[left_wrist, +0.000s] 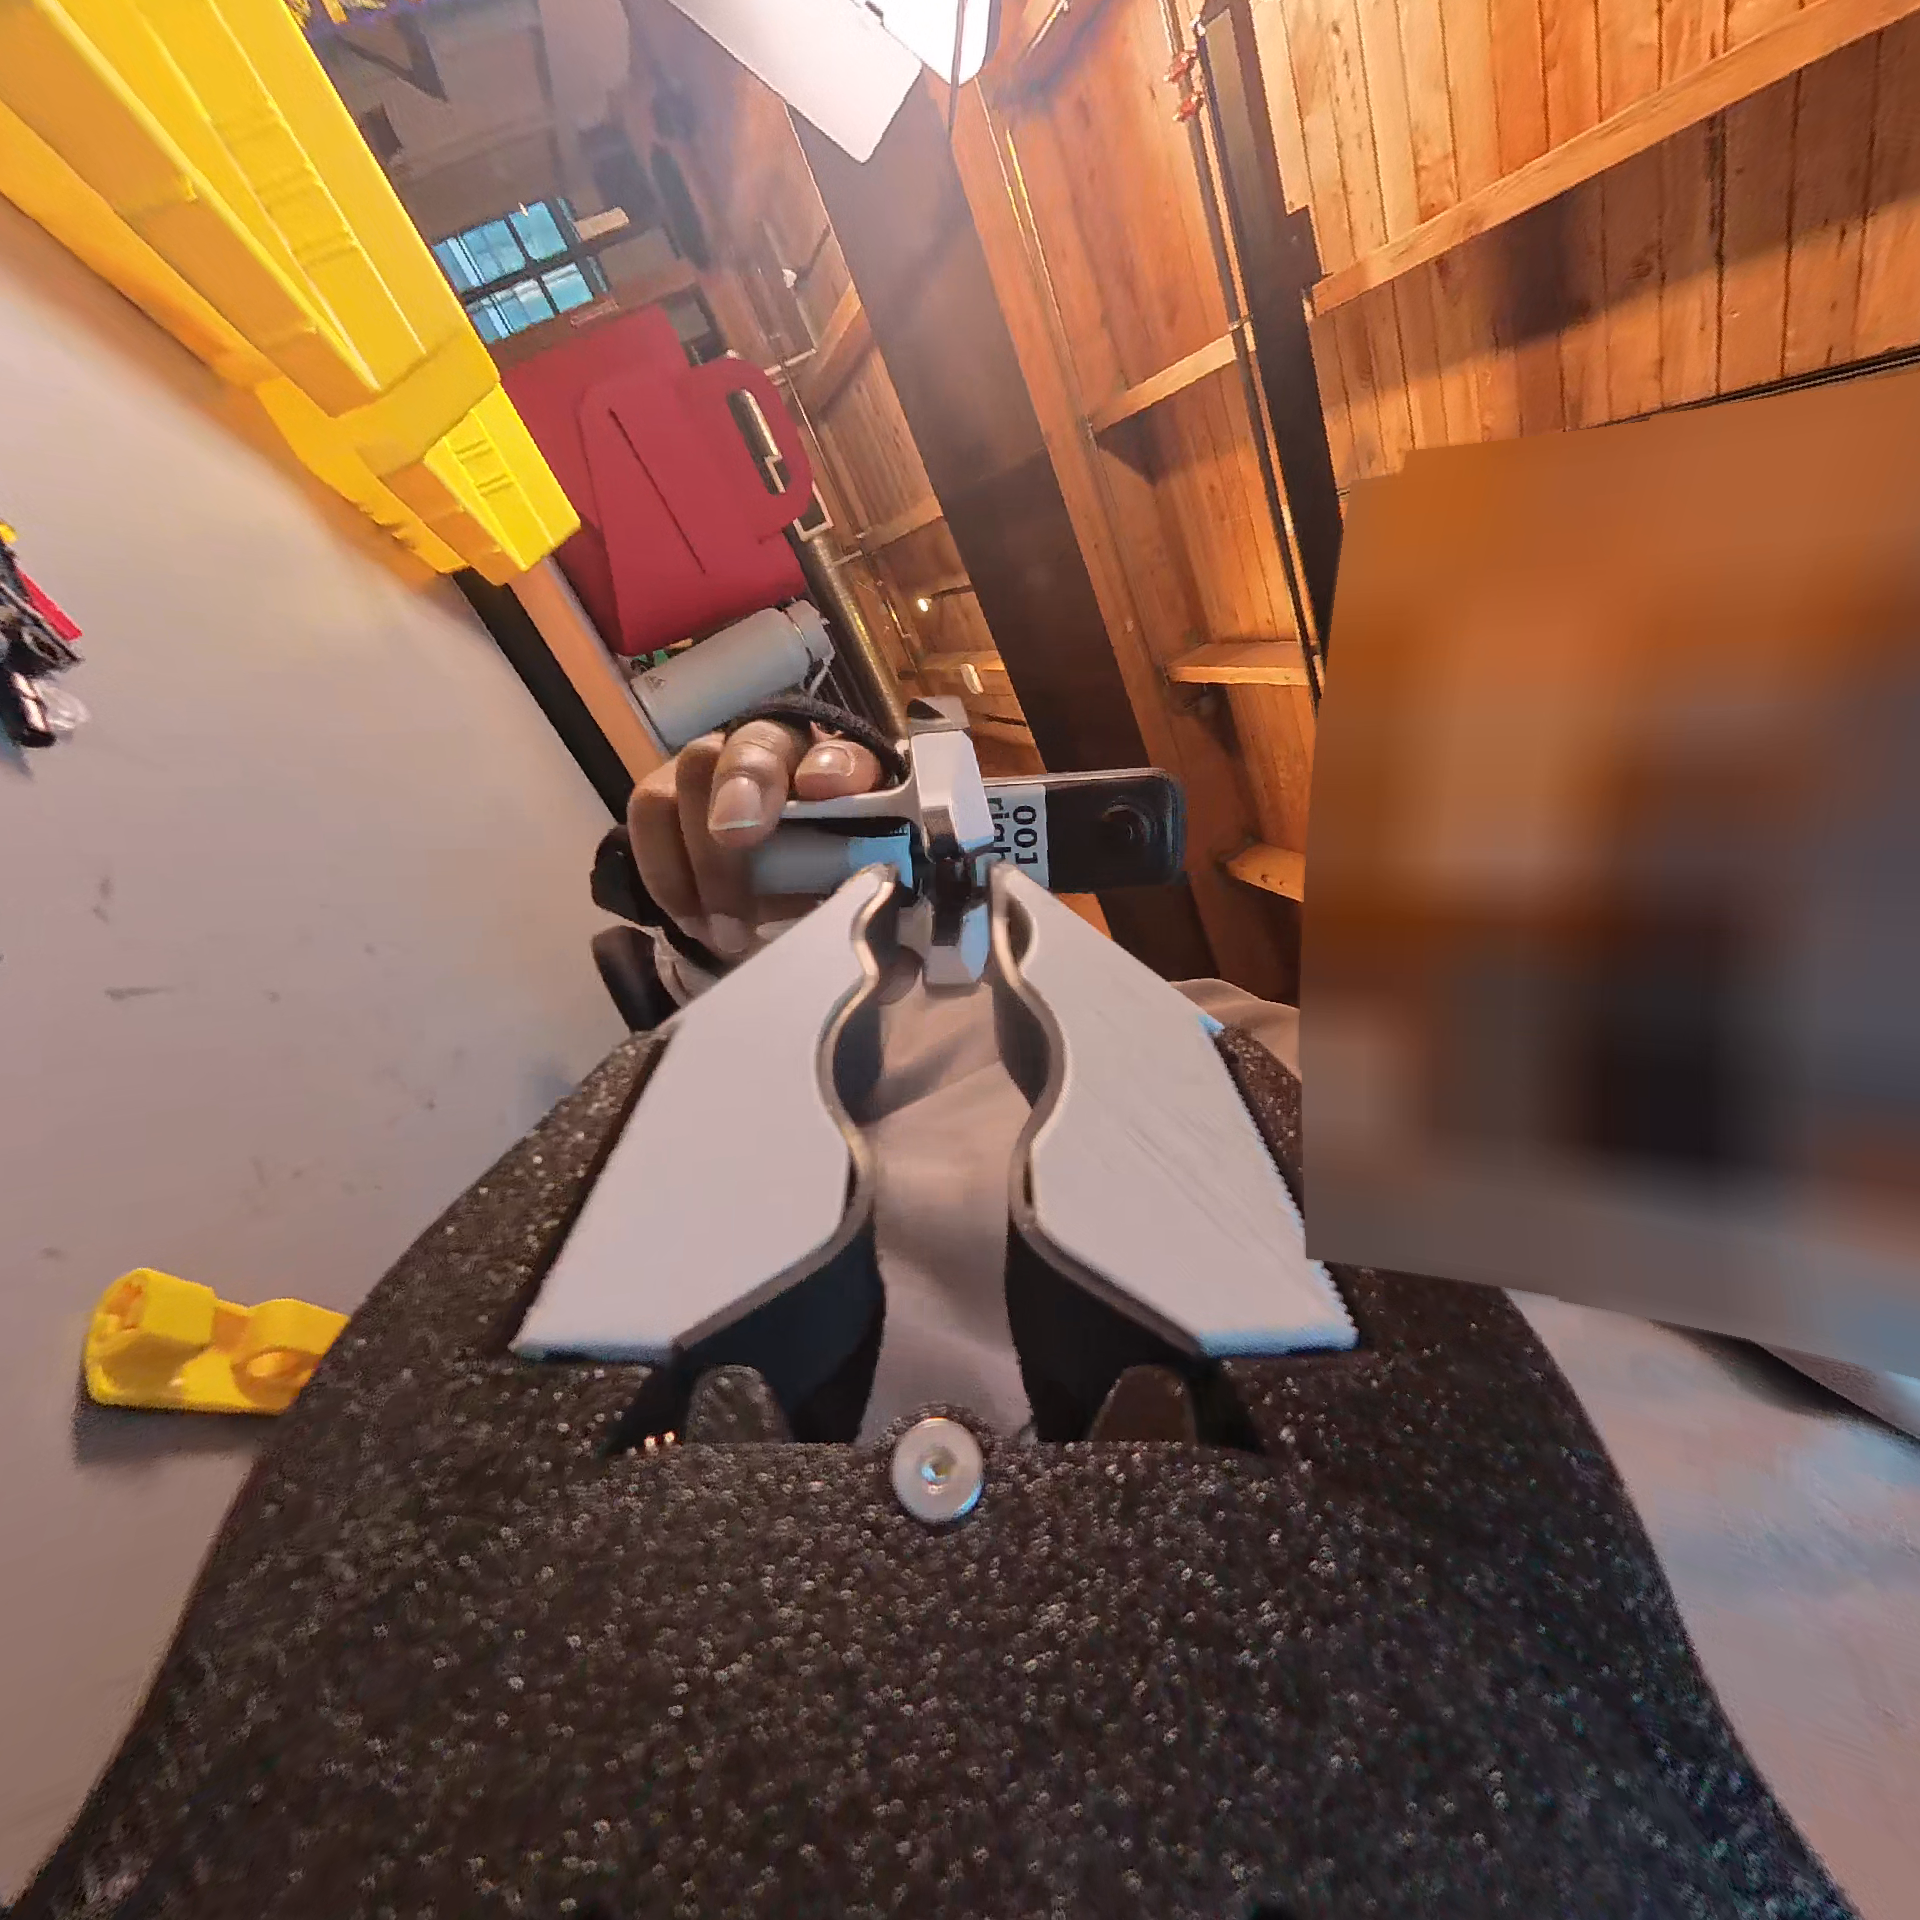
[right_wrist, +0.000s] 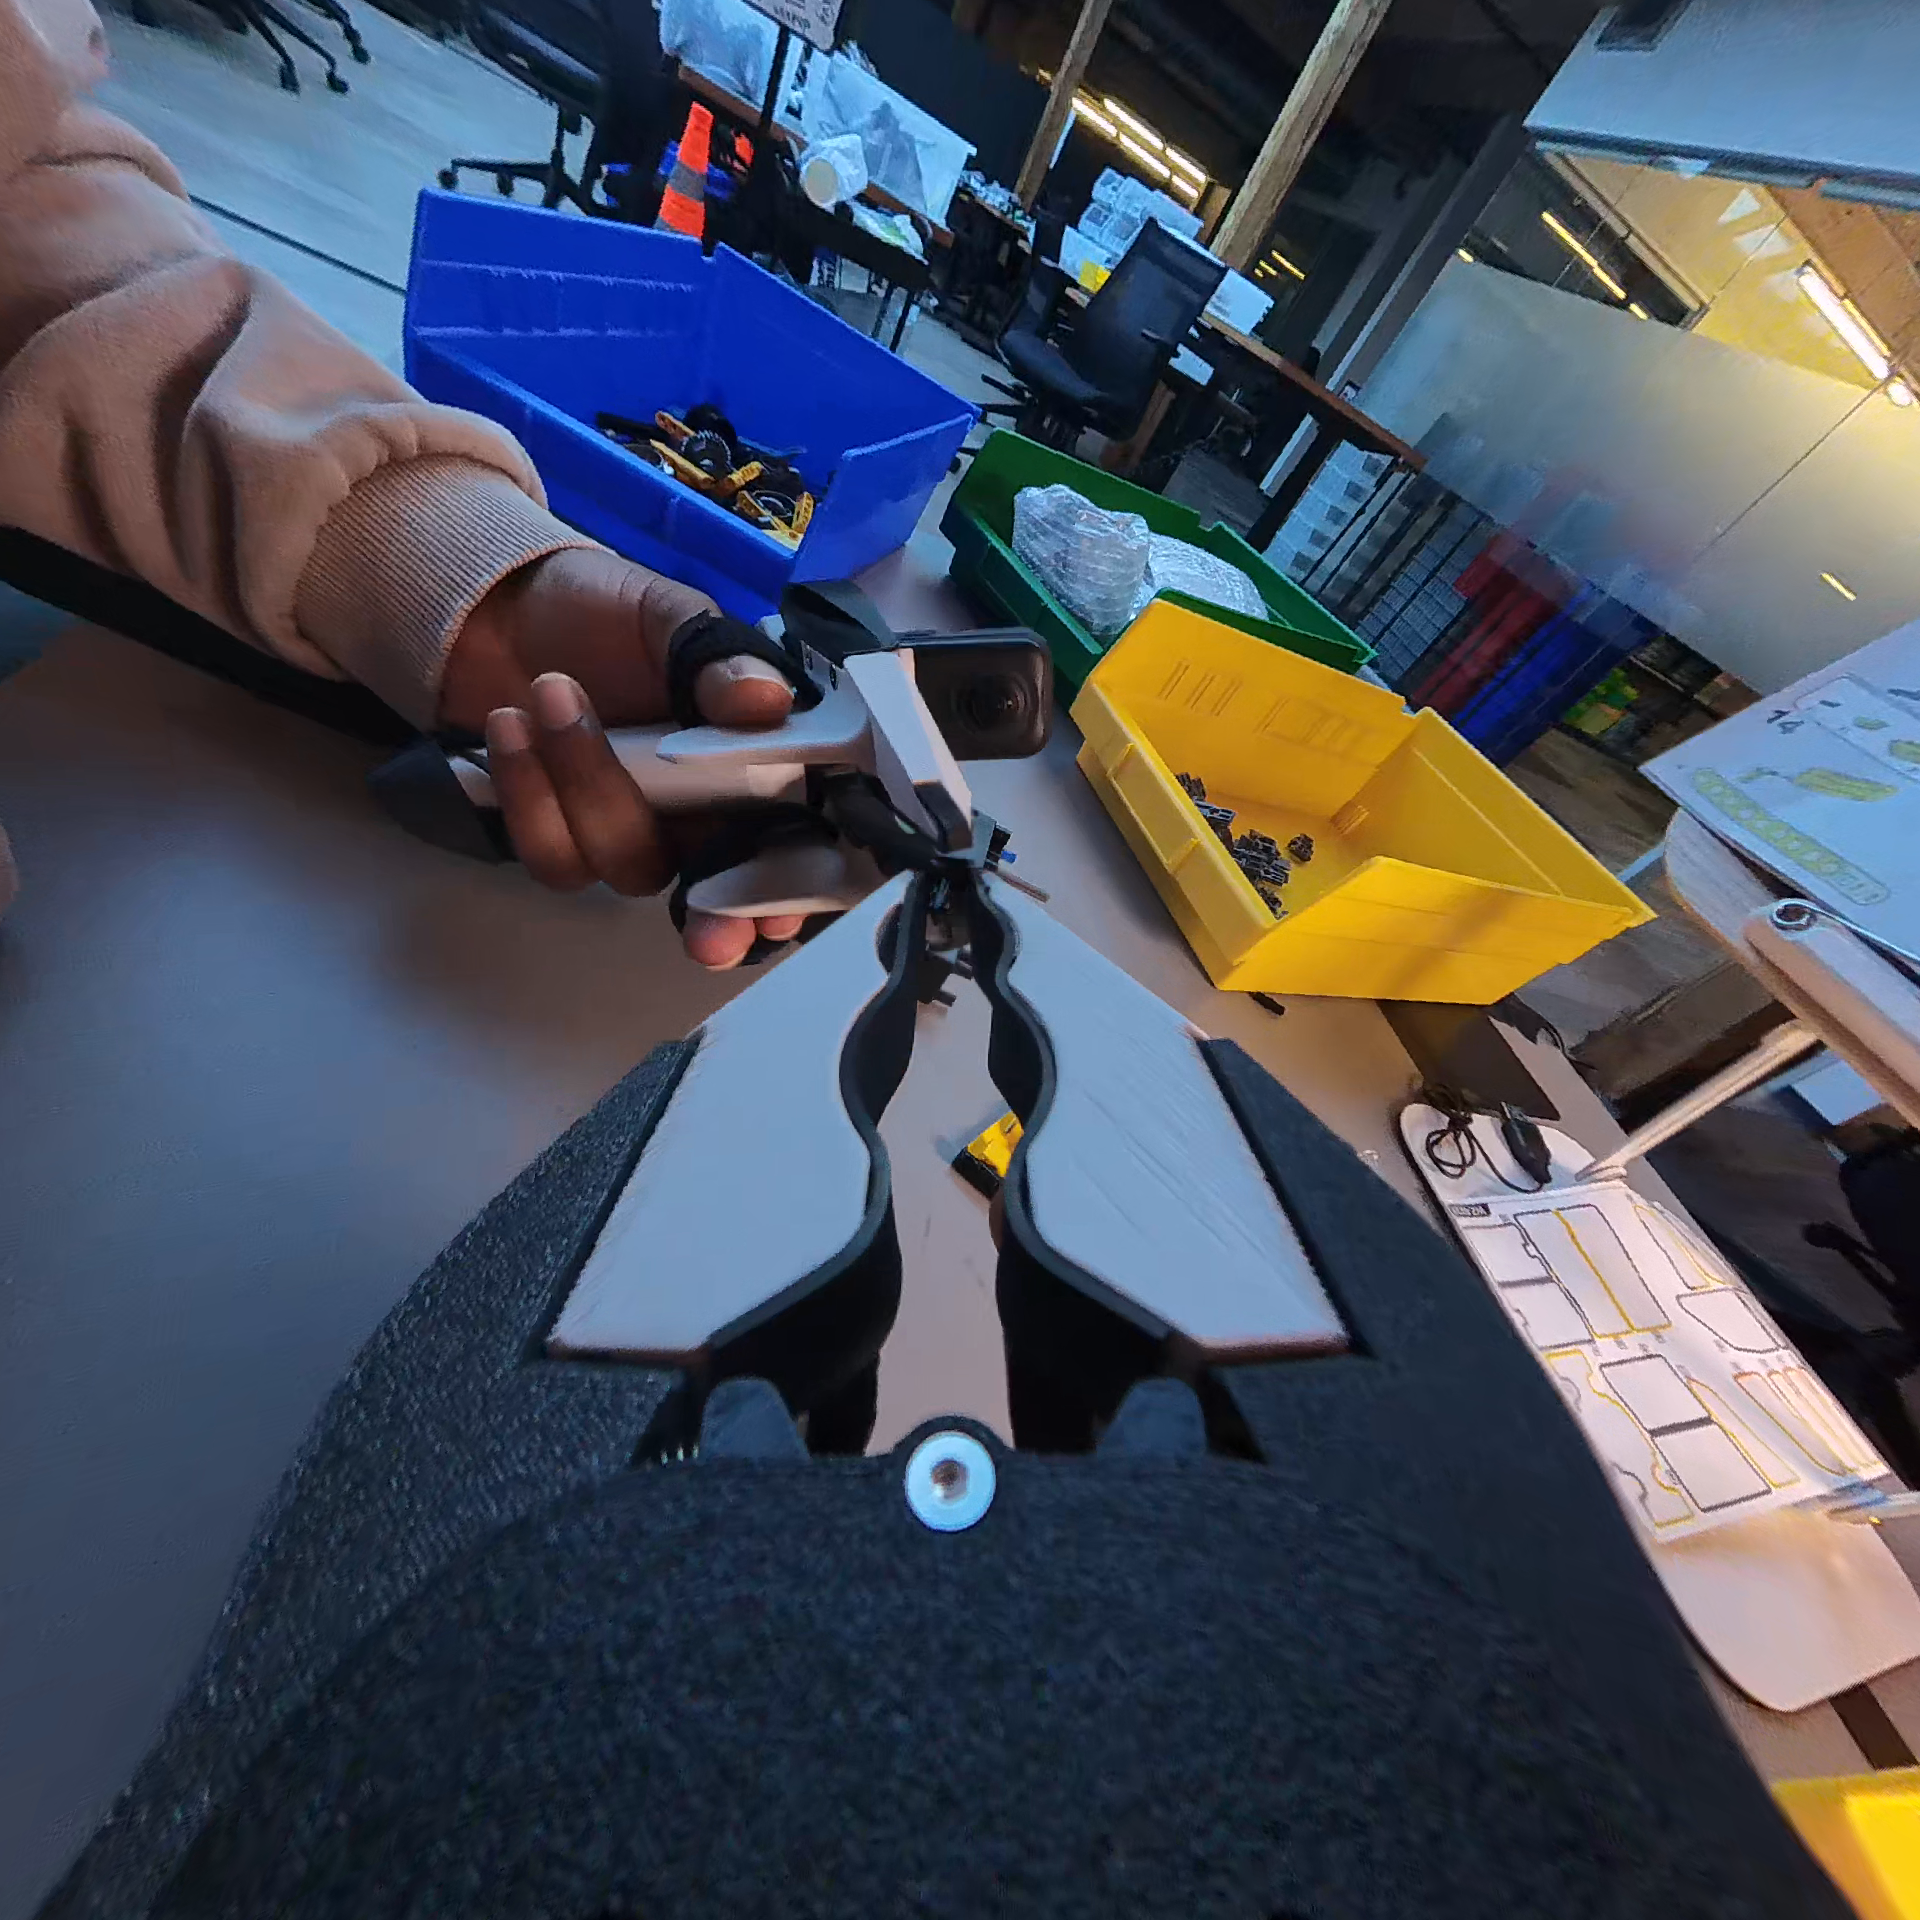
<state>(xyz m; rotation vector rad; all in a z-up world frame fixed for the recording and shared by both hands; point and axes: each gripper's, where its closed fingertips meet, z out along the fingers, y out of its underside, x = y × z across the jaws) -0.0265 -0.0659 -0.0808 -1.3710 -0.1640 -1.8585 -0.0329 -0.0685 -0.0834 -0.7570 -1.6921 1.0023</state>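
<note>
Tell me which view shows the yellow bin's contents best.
The right wrist view: the yellow bin sits open toward the camera, with small dark parts lying on its floor. The left wrist view catches only the bin's outer side at the upper left, so its inside stays hidden.

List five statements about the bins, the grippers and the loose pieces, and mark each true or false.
1. The blue bin holds black and yellow parts. True.
2. The green bin is empty. False: it holds clear plastic bags.
3. The yellow bin stands beside the green bin. True.
4. The right gripper is spread wide. False: its tips close on a small black piece.
5. A small yellow piece lies on the table. True.
</note>
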